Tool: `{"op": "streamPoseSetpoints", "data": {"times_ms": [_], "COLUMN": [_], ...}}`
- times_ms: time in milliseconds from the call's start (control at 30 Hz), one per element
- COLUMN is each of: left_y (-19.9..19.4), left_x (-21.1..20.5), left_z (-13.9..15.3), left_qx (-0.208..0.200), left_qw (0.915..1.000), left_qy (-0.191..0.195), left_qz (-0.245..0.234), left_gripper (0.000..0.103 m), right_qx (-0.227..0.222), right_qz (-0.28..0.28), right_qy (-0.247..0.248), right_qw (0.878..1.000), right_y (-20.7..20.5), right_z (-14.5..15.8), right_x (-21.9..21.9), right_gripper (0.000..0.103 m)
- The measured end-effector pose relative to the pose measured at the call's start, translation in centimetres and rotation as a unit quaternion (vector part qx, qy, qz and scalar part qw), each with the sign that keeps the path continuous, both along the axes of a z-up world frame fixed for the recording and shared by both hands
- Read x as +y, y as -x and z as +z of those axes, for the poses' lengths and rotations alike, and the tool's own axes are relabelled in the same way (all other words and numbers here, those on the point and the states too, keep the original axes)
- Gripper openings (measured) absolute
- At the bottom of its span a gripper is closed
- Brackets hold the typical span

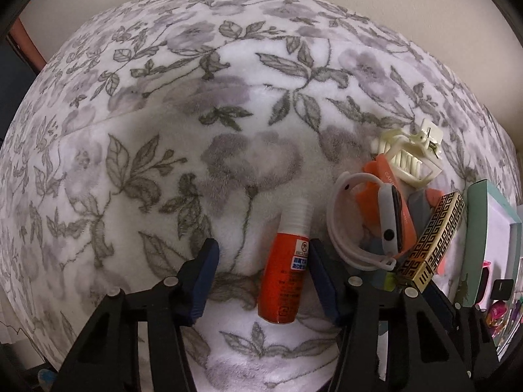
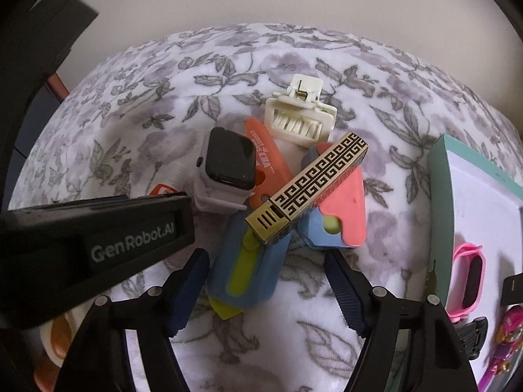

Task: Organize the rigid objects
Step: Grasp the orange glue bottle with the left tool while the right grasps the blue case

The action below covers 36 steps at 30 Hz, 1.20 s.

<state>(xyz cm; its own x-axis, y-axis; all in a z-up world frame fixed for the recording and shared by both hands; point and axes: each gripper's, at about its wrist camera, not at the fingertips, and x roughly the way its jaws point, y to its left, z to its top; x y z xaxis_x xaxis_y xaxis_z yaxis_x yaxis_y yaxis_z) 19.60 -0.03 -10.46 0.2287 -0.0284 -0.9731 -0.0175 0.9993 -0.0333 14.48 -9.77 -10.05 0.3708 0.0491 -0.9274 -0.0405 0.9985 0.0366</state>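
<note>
My left gripper [image 1: 263,272] is open, its jaws astride an orange bottle [image 1: 285,277] with a white cap that lies on the floral blanket [image 1: 163,130]. To its right is a pile: a white smartwatch [image 1: 389,219], a cream hair claw [image 1: 408,155], a gold patterned box [image 1: 434,245]. My right gripper [image 2: 268,281] is open over a blue and yellow-green toy knife [image 2: 245,274]. Beyond it lie the gold patterned box [image 2: 310,189], the smartwatch [image 2: 228,163], the cream hair claw [image 2: 300,114], an orange carrot-shaped knife [image 2: 266,150] and a pink and blue piece [image 2: 340,215].
A teal-rimmed white tray [image 2: 441,196] stands at the right, holding a pink watch [image 2: 467,281] and small toys; it also shows in the left wrist view [image 1: 477,228]. The left gripper's black body [image 2: 98,245] fills the left of the right wrist view. A cream wall is behind.
</note>
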Motion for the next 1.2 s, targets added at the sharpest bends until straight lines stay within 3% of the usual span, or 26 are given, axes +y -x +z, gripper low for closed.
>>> {"op": "streamPoseSetpoints", "data": {"times_ms": [333,500,567,900,1200], "left_y": [-0.2,-0.2,-0.1,-0.1,0.4], "left_x": [0.0,0.0,0.1,0.7,0.2], "left_z": [0.0,0.1,0.2,0.6,0.9], "left_qx": [-0.001,-0.001,-0.001,-0.002,0.006], "left_qw": [0.9999,0.9999,0.9999,0.9997,0.9993], "left_qy": [-0.013,-0.013,-0.012,-0.019,-0.03], "left_qz": [-0.002,0.0,0.003,0.016,0.019], "left_gripper": [0.055,0.053,0.052,0.026,0.025], "right_qx": [-0.007,-0.007,-0.008,-0.007,0.006], "right_qz": [0.005,0.0,-0.007,-0.014,-0.025], "right_qy": [0.015,0.017,0.018,0.013,-0.016], "right_qw": [1.0,1.0,1.0,1.0,1.0], "right_y": [0.2,0.4,0.4,0.6,1.0], "right_z": [0.0,0.2,0.4,0.6,0.8], "right_x": [0.1,-0.2,-0.5,-1.2,-1.9], "right_gripper": [0.075,0.067,0.058,0.044,0.043]}}
